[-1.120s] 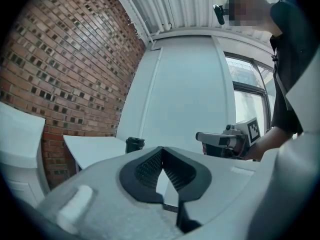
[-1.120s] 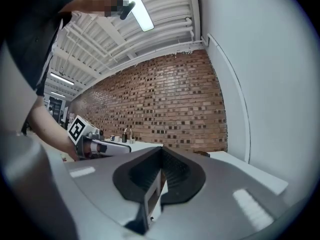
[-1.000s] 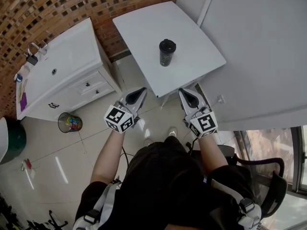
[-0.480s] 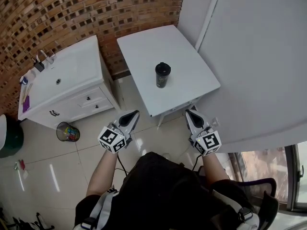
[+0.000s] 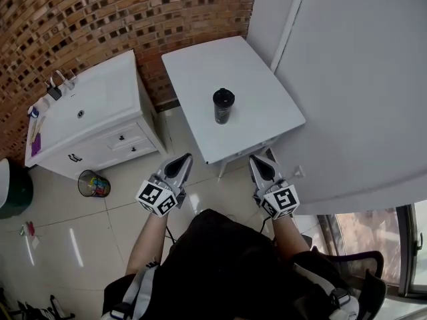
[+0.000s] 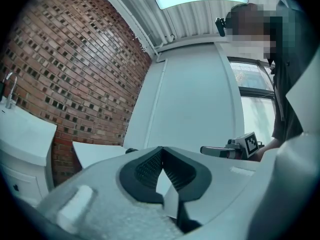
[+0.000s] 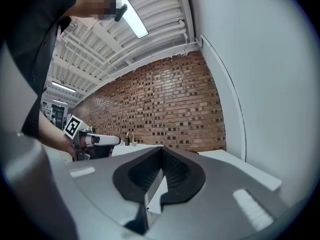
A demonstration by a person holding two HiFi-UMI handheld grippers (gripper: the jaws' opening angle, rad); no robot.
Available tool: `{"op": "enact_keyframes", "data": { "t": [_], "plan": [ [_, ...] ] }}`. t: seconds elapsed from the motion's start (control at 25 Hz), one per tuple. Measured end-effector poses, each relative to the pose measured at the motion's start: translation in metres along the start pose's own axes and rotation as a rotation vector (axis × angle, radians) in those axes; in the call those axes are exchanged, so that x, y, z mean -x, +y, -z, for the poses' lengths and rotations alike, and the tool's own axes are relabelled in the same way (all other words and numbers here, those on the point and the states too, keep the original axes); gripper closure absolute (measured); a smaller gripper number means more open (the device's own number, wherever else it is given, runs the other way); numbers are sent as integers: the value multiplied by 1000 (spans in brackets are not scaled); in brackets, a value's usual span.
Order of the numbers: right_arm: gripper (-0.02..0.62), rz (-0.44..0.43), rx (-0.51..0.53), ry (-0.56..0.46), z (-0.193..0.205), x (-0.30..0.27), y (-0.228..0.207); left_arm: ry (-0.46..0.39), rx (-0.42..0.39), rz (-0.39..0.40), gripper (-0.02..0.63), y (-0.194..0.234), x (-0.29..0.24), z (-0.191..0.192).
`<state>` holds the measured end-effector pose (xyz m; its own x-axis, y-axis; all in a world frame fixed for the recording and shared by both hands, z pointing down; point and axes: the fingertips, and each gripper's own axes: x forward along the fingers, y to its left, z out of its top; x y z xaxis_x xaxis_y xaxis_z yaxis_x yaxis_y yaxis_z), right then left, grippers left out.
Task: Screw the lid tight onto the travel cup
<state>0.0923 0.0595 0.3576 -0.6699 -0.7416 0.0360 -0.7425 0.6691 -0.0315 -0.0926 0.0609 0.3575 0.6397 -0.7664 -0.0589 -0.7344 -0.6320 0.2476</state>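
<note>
The black travel cup (image 5: 223,105), its lid on top, stands upright near the middle of the white table (image 5: 257,69). Both grippers hang below the table's near edge, over the floor and well short of the cup. My left gripper (image 5: 185,158) is shut and holds nothing. My right gripper (image 5: 256,159) is shut and empty too. In the left gripper view the closed jaws (image 6: 161,148) point at the table (image 6: 95,154), and only the cup's dark lid (image 6: 131,150) peeks over them. The right gripper view shows its closed jaws (image 7: 161,149) and the table edge (image 7: 240,166).
A white vanity with a sink and tap (image 5: 87,112) stands left of the table against the brick wall (image 5: 120,19). A wire wastebasket (image 5: 92,184) sits on the tiled floor. A white wall (image 5: 360,79) runs along the table's right side. A chair (image 5: 363,285) is behind me.
Both grippers have dropped back from the table's near edge, and the head view has shifted. The cup has stayed in place on the table. Both jaws stay shut.
</note>
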Motion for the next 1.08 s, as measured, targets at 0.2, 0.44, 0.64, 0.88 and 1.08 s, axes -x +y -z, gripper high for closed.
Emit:
{"op": "enact_keyframes", "data": {
  "t": [0.2, 0.44, 0.64, 0.88, 1.08],
  "plan": [
    [597, -8, 15, -11, -2, -10, -2, 0, -37, -2, 604, 1, -5, -2],
    [597, -17, 14, -10, -3, -14, -1, 0, -51, 8, 604, -6, -1, -4],
    [597, -26, 11, -20, -6, -17, 9, -13, -22, 5, 604, -7, 2, -3],
    [597, -28, 23, -13, -3, -15, 12, -3, -63, 34, 604, -17, 2, -1],
    [597, -23, 21, 0, 1, -13, 8, -3, -34, 22, 604, -13, 4, 8]
  ]
}}
